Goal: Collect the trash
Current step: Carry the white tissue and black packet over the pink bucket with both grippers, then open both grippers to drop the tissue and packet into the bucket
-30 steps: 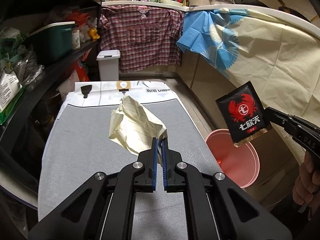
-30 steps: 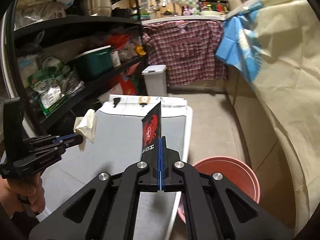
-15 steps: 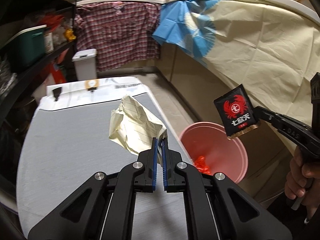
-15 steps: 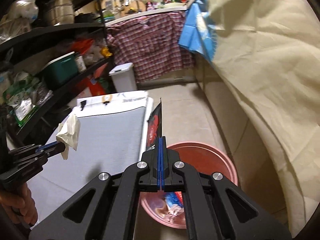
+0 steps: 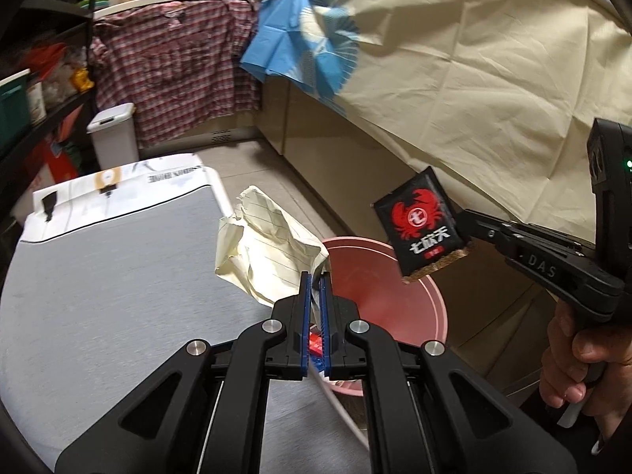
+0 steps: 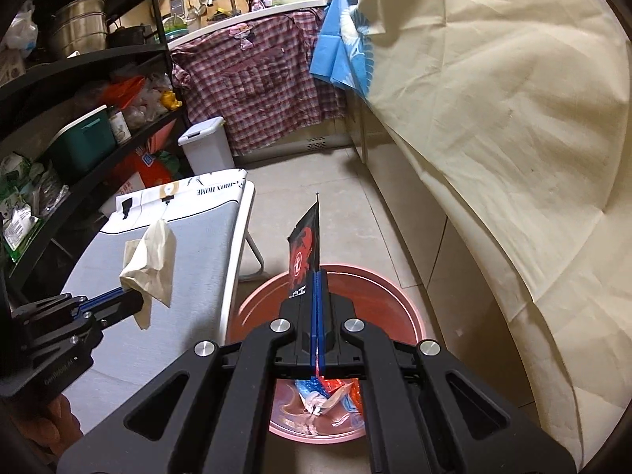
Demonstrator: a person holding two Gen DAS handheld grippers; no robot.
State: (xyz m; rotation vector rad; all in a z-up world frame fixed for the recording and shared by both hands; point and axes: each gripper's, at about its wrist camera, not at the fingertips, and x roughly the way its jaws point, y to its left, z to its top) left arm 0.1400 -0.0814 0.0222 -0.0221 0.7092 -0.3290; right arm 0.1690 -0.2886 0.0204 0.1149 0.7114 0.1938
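Both grippers are carrying trash toward the pink bucket [image 6: 409, 316] for dropping: the left gripper [image 5: 315, 276] pinching crumpled lined paper [image 5: 268, 252] beside the rim, the right gripper [image 6: 318, 276] clamping a black crab packet [image 6: 306, 245] above it

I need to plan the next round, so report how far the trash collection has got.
Done: some wrappers already lie in the pink bucket. In hand: the left tongs grip a crumpled paper and the right tongs grip a black packet, both near the bucket. Left: dropping both in.
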